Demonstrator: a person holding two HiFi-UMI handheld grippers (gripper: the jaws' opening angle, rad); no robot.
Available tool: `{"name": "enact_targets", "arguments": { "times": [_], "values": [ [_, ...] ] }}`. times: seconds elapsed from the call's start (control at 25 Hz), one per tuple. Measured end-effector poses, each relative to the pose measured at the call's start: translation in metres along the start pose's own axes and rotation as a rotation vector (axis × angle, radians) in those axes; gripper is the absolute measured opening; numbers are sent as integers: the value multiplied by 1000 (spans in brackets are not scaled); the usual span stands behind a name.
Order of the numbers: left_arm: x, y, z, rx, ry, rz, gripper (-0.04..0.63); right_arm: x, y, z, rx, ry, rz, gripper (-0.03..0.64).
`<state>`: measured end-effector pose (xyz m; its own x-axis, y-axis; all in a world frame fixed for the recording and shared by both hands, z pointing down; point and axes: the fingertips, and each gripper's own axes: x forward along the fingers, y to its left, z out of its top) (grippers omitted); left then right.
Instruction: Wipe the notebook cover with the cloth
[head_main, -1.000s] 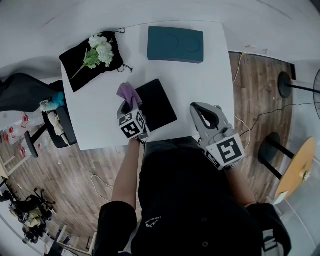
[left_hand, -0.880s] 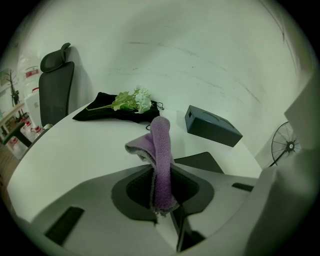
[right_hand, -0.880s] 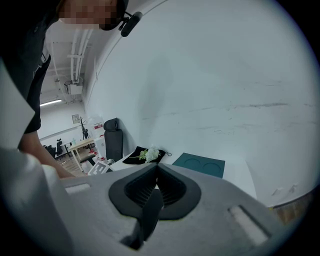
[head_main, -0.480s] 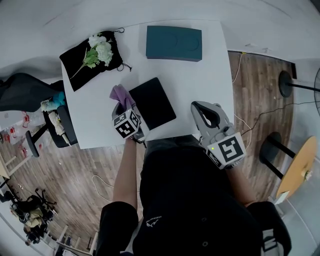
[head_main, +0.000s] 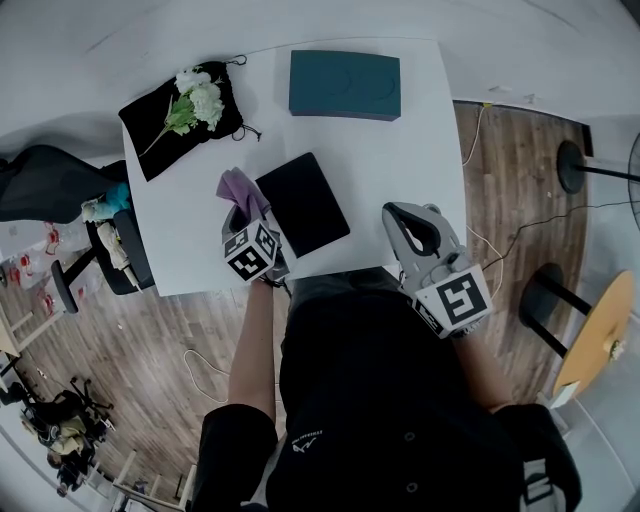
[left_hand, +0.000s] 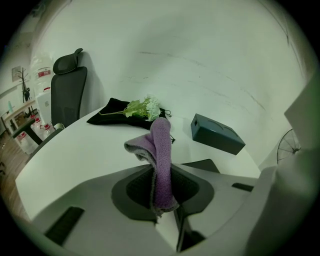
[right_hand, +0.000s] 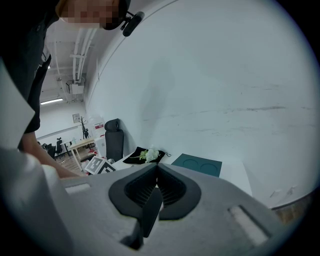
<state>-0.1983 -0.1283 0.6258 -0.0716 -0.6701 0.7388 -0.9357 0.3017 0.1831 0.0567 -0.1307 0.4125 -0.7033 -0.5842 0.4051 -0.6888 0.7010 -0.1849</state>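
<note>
A black notebook lies tilted on the white table, near its front edge. My left gripper is shut on a purple cloth, which stands up from the jaws just left of the notebook. In the left gripper view the cloth hangs folded between the closed jaws, with a corner of the notebook to its right. My right gripper is held off the table's front right edge, its jaws shut with nothing in them.
A dark teal box sits at the table's far side. A black cloth bag with white flowers lies at the far left corner. An office chair stands left of the table. Stool bases and cables are on the wooden floor at right.
My left gripper has drawn the purple cloth leftward and back, off the notebook's left edge. The right gripper has stayed where it was.
</note>
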Motion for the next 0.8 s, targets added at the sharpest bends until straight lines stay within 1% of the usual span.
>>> {"name": "enact_targets", "arguments": {
  "times": [0.16, 0.32, 0.8],
  "values": [
    [-3, -29, 3, 8, -9, -70, 74, -2, 1, -1, -2, 1, 1, 5],
    [-1, -62, -2, 35, 0, -143, 75, -3, 3, -1, -6, -2, -2, 5],
    [9, -123, -31, 84, 63, -248, 75, -11, 0, -7, 6, 9, -36, 5]
  ]
}}
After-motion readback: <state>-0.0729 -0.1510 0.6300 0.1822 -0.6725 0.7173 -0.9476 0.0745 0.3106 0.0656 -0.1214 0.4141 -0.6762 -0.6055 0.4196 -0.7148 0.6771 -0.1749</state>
